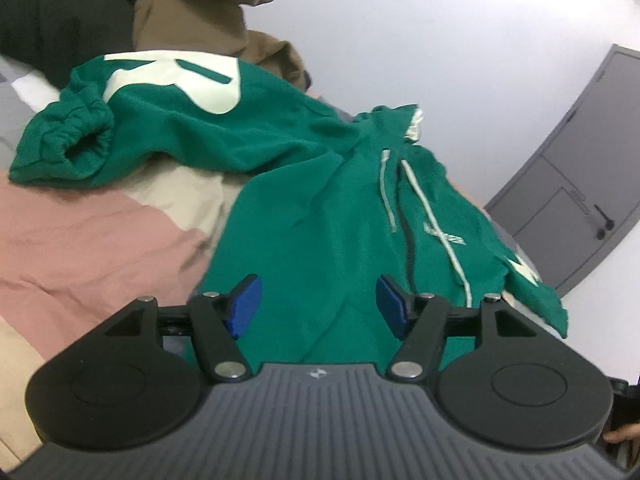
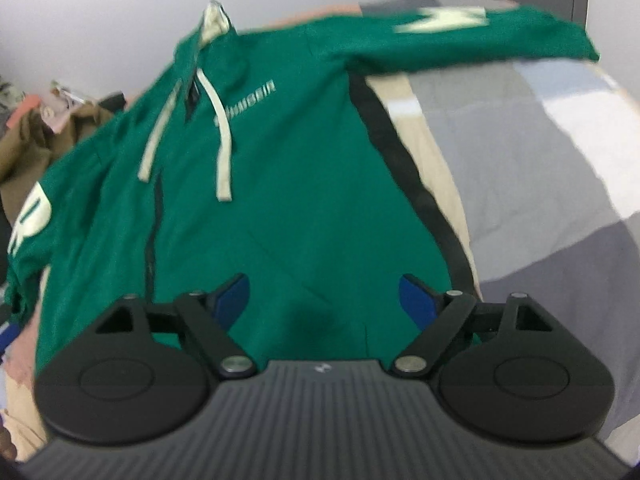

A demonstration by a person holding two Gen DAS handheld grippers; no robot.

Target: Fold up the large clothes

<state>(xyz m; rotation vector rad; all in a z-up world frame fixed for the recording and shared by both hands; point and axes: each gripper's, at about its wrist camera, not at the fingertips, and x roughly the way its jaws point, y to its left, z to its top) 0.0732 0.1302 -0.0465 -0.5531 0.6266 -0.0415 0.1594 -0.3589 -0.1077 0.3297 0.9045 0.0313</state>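
Note:
A large green hoodie (image 1: 304, 216) with pale drawstrings and big white letters on its sleeves lies face up on a bed. In the left wrist view its left sleeve (image 1: 132, 128) stretches away to the upper left, cuff bunched. My left gripper (image 1: 318, 306) hovers over the hoodie's lower body, blue pads apart, nothing between them. In the right wrist view the same hoodie (image 2: 288, 184) fills the middle, its other sleeve (image 2: 460, 36) spread out to the upper right. My right gripper (image 2: 324, 304) stands open above the hem area, holding nothing.
The bed cover (image 1: 80, 240) is patchwork, pink and beige here and grey (image 2: 540, 168) on the right. Brown and black clothes (image 1: 168, 12) are piled at the far left. A grey door (image 1: 580, 192) stands beyond the bed by a white wall.

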